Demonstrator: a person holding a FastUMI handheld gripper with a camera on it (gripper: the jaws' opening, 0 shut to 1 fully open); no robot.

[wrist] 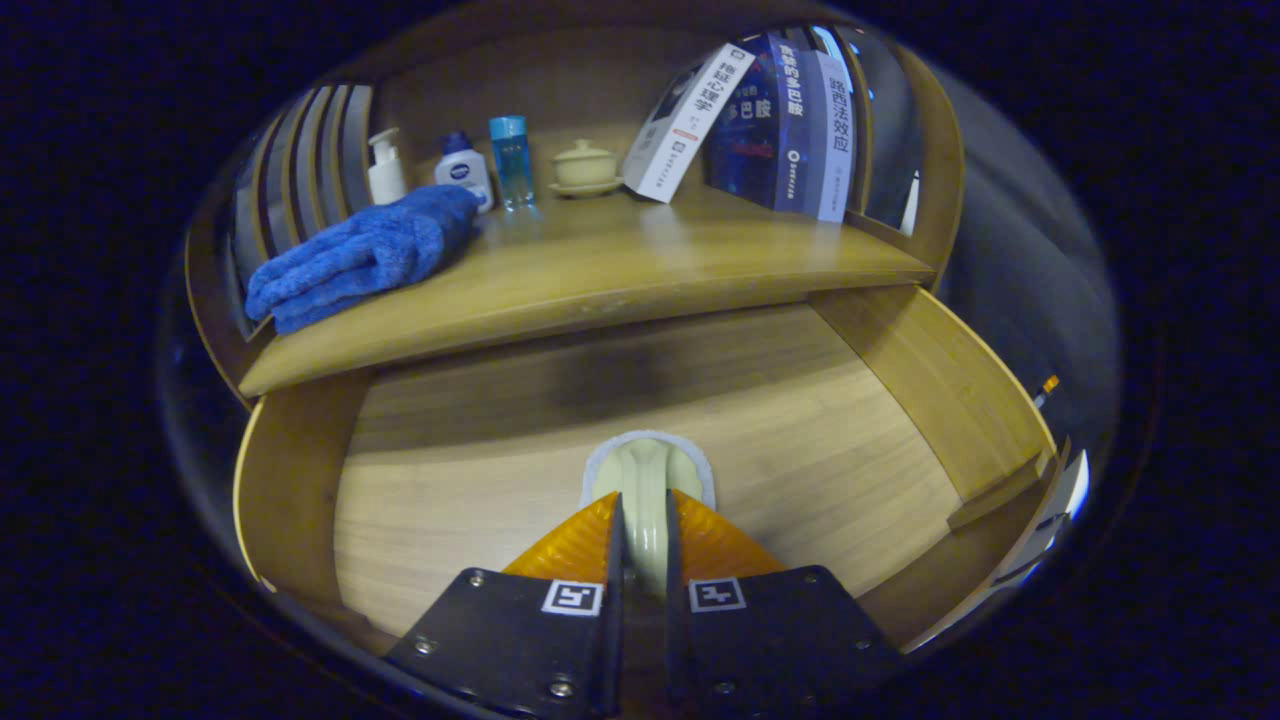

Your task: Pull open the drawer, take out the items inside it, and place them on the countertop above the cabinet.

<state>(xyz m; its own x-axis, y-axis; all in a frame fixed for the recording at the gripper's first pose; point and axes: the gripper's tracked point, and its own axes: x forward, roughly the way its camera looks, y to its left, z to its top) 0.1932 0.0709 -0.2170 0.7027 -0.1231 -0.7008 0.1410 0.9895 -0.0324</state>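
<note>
— Wood all round: what sits on the countertop [640, 270]?
— Blue towel [360, 255] at its left edge; bottles [465, 170], lidded cup [585, 165] and books [790, 125] along the back.
— And your gripper [645, 520]?
— Reaching down into the open drawer [480, 470], fingers clenched on a pale brush [648, 475] — its long axis runs straight ahead, near the drawer's front edge.

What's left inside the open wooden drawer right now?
Inside the open wooden drawer, one pale cream scrubber with a white pad, gripped edge-on by the gripper. The bare wood floor shows around it; the gripper hides the near front strip.
</note>
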